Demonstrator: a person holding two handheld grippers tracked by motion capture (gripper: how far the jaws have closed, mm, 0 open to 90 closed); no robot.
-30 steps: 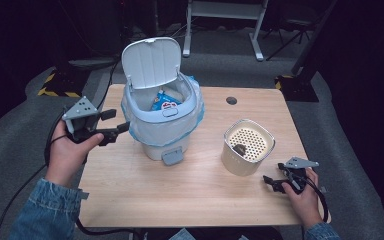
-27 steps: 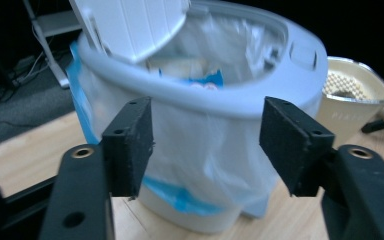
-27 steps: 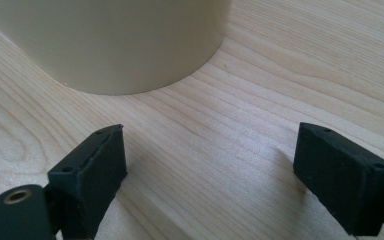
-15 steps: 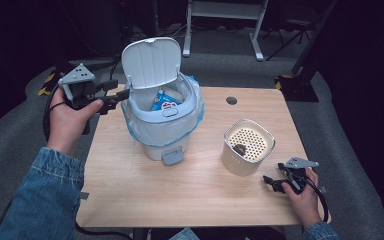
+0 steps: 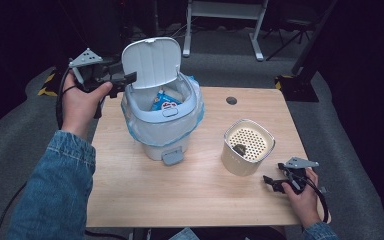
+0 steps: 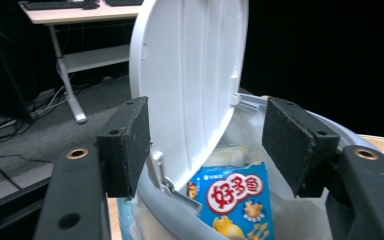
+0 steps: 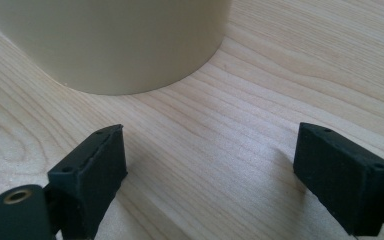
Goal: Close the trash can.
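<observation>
Dark lab or studio: black surroundings, grey carpet, desk frame.

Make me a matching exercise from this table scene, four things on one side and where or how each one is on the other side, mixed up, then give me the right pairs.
Things:
1. bin lid
2. blue snack packet
3. cream container
4. right gripper

Places or states:
A. resting low on the wooden table, jaws apart with nothing between them
B. swung up and standing open
C. standing on the table, with a perforated top
D. lying inside the lined bin

Pairs: 1-B, 2-D, 3-C, 4-A
</observation>
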